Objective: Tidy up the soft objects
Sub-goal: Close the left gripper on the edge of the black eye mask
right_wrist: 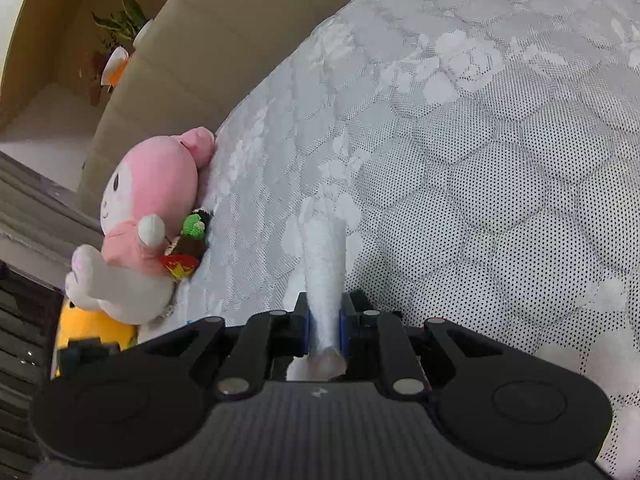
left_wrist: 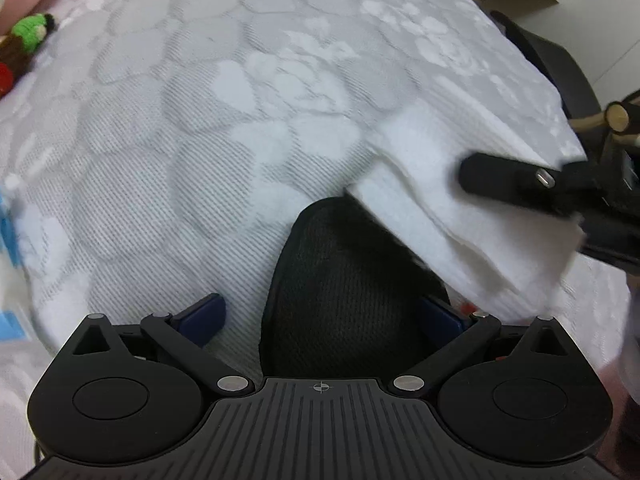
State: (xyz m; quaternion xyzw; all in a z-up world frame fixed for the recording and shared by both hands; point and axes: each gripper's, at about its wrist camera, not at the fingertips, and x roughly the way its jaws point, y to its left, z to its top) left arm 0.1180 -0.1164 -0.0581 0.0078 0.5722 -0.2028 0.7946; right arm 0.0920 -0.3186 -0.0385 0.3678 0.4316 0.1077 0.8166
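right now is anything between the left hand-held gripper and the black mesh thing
Nothing visible. The black mesh object already sits between the open left hand-held gripper; only the folded white cloth overlaps its upper right edge.

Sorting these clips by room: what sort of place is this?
Most likely a bedroom: a quilted floral mattress fills both views, a padded beige headboard borders it, and a pink plush toy lies beside that headboard.

I was working in a home bedroom: a quilted floral mattress (right_wrist: 460,140), a pink plush toy (right_wrist: 148,208), a padded beige headboard (right_wrist: 224,40).
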